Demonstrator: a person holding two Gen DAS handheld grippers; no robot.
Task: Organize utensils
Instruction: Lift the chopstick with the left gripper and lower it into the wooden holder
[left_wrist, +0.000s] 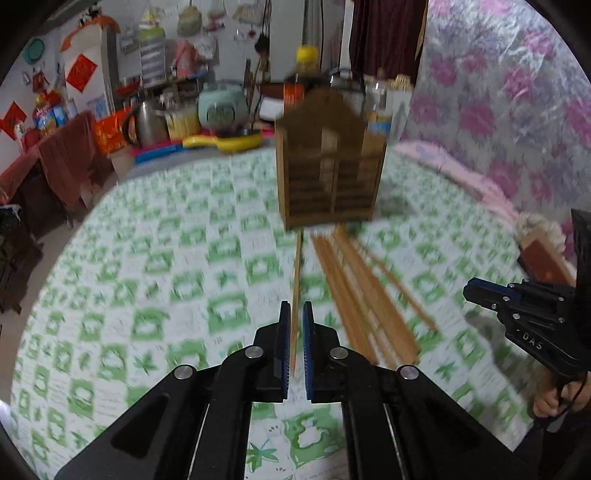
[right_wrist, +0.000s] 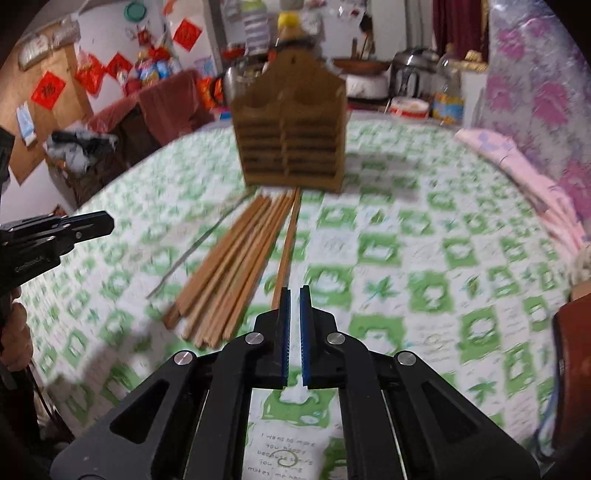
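Note:
A brown wooden utensil holder (left_wrist: 328, 162) stands upright on the green-and-white tablecloth; it also shows in the right wrist view (right_wrist: 291, 133). Several wooden chopsticks (left_wrist: 365, 291) lie in a loose bundle in front of it, also seen in the right wrist view (right_wrist: 236, 266). My left gripper (left_wrist: 295, 314) is shut on one chopstick (left_wrist: 296, 269), which points toward the holder. My right gripper (right_wrist: 294, 295) is shut with nothing between its pads, just right of a single chopstick (right_wrist: 287, 247). It also appears in the left wrist view (left_wrist: 476, 291).
A thin grey metal stick (right_wrist: 199, 243) lies left of the bundle. Pink folded cloth (right_wrist: 524, 173) lies at the table's right edge. A kettle, jars and a yellow pan (left_wrist: 229, 142) crowd the far edge. A brown box (left_wrist: 543, 262) sits at the right.

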